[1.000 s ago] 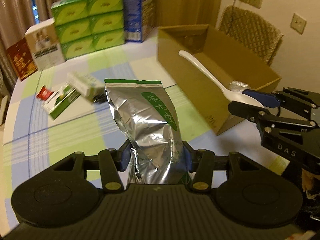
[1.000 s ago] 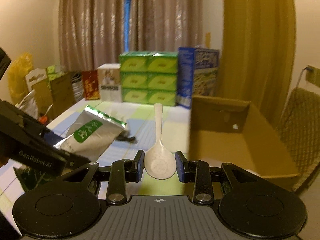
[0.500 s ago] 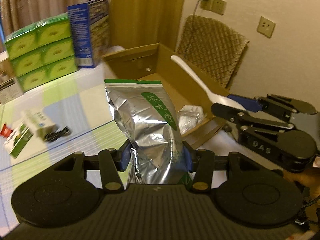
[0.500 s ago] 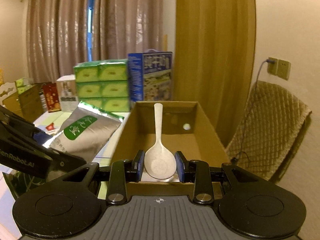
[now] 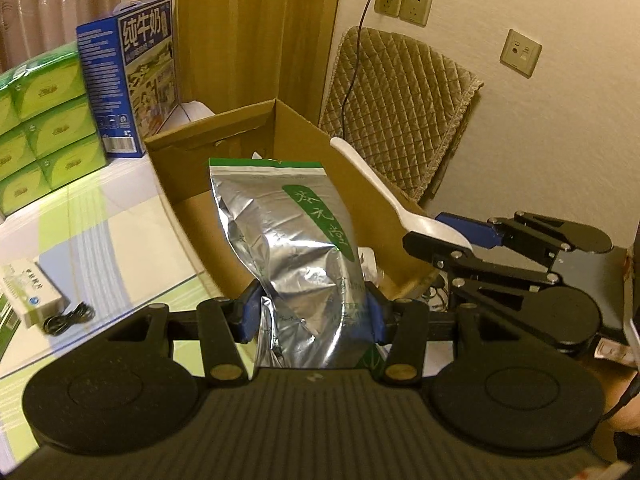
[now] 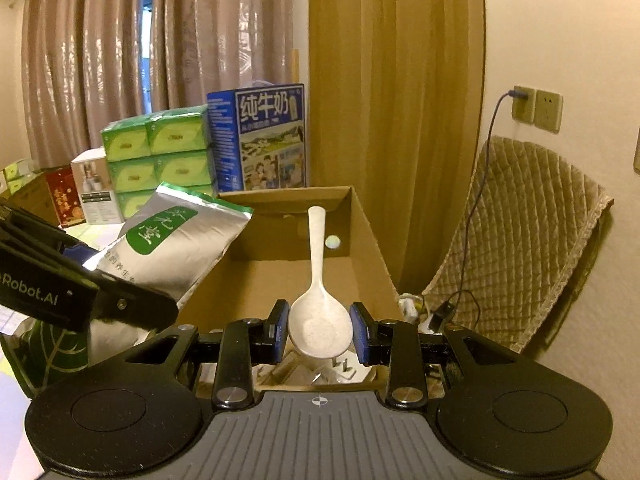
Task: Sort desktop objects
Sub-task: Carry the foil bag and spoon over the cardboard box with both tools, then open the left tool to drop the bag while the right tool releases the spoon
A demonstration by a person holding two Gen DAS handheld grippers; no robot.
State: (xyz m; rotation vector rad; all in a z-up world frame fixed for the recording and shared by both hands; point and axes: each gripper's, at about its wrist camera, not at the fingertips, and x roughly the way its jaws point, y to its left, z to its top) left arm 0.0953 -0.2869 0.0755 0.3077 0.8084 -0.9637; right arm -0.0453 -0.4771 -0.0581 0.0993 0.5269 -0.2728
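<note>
Left wrist view, near to far: left gripper (image 5: 310, 316) is clamped on the lower part of a crinkled silver foil pouch with a green label (image 5: 292, 248); pouch stands upright between the blue pads, top edge over the open brown cardboard box (image 5: 248, 128); right gripper (image 5: 448, 236) beside it, pinching a white plastic rice spoon (image 5: 384, 192) by the bowl, handle pointing out over the box.

Right wrist view confirms: jaws partly closed on the spoon bowl (image 6: 320, 324), handle lined up above the box interior (image 6: 280, 268); pale crumpled items already lie at the near end of the box floor, can't identify them.

Progress, judged: both items carried to the box, neither released yet; next is lower and let go, 2 drops. Left over on the checked tablecloth (image 5: 120, 232): a small white carton (image 5: 32, 292) and a black coiled cable (image 5: 68, 316) at least; so sorting is partway, not near done. Far back: stacked green tissue packs (image 6: 160, 156), blue milk carton box (image 6: 264, 136), curtains.
</note>
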